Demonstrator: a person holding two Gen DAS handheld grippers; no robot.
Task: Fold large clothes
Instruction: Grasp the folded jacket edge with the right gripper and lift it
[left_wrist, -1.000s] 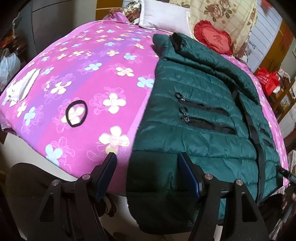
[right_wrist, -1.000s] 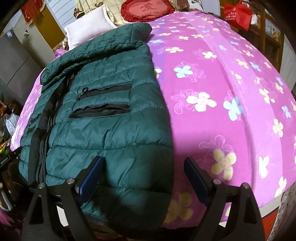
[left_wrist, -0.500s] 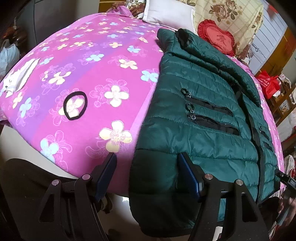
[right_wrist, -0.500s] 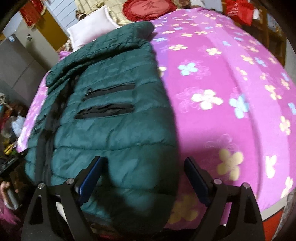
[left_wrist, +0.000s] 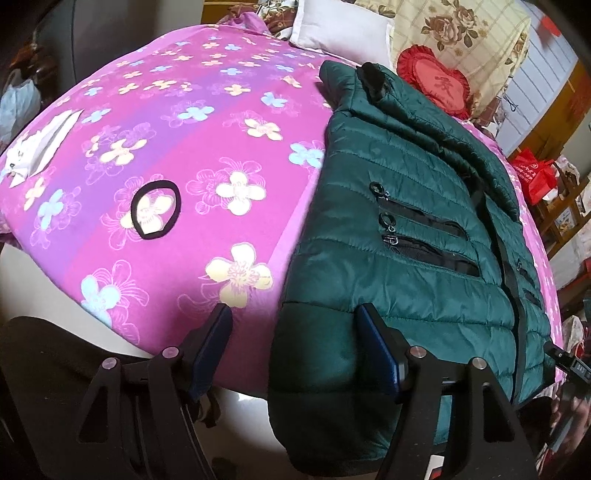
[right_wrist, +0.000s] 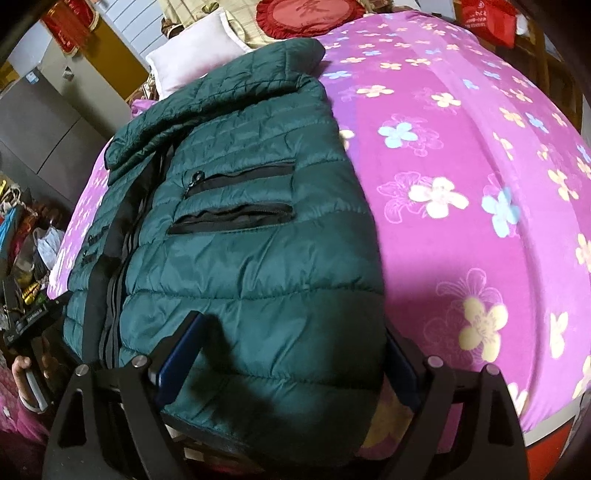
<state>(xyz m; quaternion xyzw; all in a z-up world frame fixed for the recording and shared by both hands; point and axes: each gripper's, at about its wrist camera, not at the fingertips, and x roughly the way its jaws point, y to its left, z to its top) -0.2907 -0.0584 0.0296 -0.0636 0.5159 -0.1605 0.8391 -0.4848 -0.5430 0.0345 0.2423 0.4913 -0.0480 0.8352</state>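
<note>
On the pink flowered bedspread (left_wrist: 229, 122), the dark green quilted puffer jacket (left_wrist: 406, 236) lies narrowed lengthwise, hem unfolded, with the left gripper (left_wrist: 295, 347) and right gripper (right_wrist: 291, 354) spread, pinching nothing.

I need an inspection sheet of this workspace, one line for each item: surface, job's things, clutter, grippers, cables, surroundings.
Surface: bed with pink flowered sheet, mostly bare.
Job's things: green quilted jacket lies flat, sleeves folded in, hem hanging over the near bed edge; two chest pocket zips open.
Clutter: black hair band and white paper packet on the sheet.
Grippers: left gripper open, at the jacket's hem corner; right gripper open, straddling the other hem corner, not clamped.
Cables: nothing seen.
Surroundings: white pillow, red heart cushion, red bag, shelves.
</note>
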